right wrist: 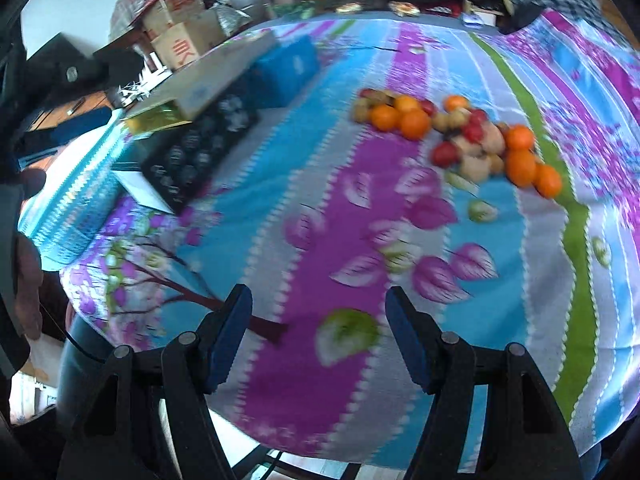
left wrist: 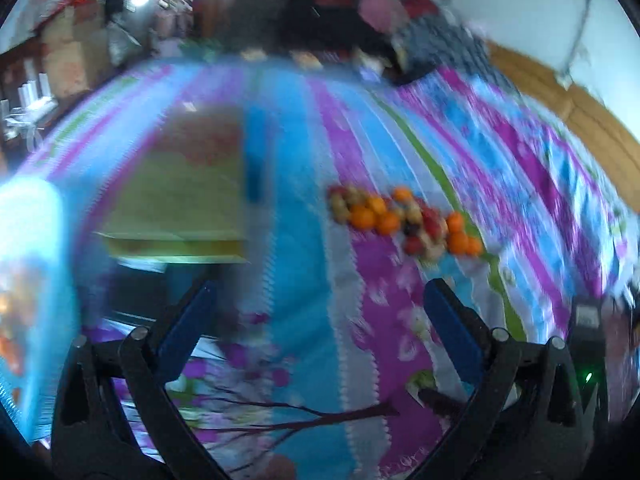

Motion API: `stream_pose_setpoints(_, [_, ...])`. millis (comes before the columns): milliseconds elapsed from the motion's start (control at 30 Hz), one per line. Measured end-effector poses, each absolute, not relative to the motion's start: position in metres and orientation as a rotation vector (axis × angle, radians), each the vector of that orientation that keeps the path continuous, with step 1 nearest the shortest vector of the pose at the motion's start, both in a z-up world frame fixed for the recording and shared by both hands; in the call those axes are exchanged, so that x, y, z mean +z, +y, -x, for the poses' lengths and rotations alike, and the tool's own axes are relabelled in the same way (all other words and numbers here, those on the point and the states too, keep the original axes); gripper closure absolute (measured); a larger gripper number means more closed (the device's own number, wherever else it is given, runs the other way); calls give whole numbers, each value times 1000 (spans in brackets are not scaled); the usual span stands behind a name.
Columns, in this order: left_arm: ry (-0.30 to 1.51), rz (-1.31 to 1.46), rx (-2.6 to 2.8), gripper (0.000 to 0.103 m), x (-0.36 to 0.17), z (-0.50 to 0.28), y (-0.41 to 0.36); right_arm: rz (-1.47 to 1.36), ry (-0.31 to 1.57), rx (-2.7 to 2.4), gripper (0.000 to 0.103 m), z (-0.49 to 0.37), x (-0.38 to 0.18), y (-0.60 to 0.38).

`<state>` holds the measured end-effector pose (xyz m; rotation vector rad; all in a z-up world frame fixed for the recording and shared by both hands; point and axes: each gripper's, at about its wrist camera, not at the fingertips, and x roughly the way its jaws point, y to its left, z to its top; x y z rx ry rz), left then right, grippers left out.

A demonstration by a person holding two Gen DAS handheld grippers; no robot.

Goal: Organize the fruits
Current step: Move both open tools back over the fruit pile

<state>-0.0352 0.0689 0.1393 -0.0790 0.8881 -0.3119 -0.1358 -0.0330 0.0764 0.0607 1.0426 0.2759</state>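
A pile of mixed fruit (right wrist: pixel 460 136) lies on the flowered cloth: oranges (right wrist: pixel 520 166), red fruits (right wrist: pixel 444 152) and pale brownish ones (right wrist: pixel 476 168). It also shows, blurred, in the left wrist view (left wrist: pixel 404 220). My right gripper (right wrist: pixel 320 300) is open and empty, low over the cloth well short of the pile. My left gripper (left wrist: pixel 320 292) is open and empty, also short of the pile.
A stack of flat boxes (right wrist: pixel 200 120) with a blue box (right wrist: pixel 288 68) sits at the left on the cloth; it shows as a yellowish box (left wrist: pixel 180 200) in the left wrist view. Cardboard cartons (right wrist: pixel 180 36) stand beyond the edge. The cloth's near edge (right wrist: pixel 280 440) drops off.
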Motion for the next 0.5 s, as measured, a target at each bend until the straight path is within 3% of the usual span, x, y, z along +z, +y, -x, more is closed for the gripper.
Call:
stream_pose_setpoints(233, [988,7,-450,2,91,8,7,-103,977,173,31,147,62,-94])
stream_pose_setpoints(367, [1018,-26,-505,19,69,-20,-23,-129,921,122,31,147,64,-122])
stream_pose_setpoints(500, [1070,-66,-608,42,42,-44,-57,-158,917,77,31,141,60,-142])
